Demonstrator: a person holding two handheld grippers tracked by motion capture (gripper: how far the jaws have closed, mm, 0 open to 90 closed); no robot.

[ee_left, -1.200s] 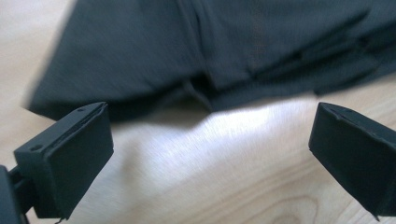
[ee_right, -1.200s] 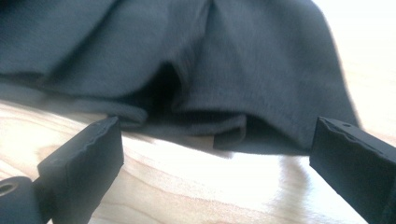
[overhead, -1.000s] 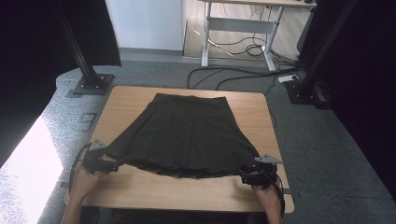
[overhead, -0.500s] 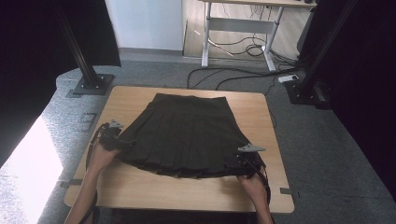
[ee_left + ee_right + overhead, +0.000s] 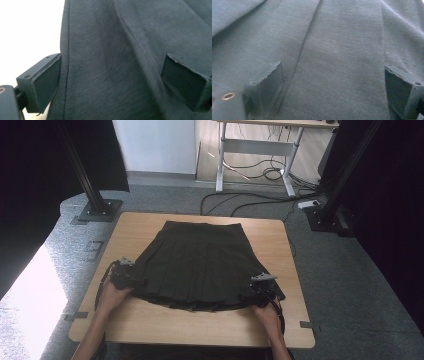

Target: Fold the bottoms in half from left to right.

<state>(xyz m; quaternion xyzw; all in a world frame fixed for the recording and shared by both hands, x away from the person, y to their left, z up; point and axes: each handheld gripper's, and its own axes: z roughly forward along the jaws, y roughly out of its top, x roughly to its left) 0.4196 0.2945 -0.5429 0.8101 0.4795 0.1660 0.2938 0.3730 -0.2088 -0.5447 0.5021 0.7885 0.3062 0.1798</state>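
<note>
Both hand-held grippers, left [image 5: 131, 276] and right [image 5: 254, 292], have been moved forward and are spread open over the dark pleated fabric skirt [image 5: 197, 265], its hem released for smoothing.

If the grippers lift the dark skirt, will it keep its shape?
Probably not: the skirt lies flat and creases near the left gripper, so it looks floppy. Thin cloth, likely light. It cannot roll.

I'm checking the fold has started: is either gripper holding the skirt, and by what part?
Nothing is clamped. Both the left gripper and right gripper have their jaws spread apart over the dark skirt, near its hem corners.
</note>
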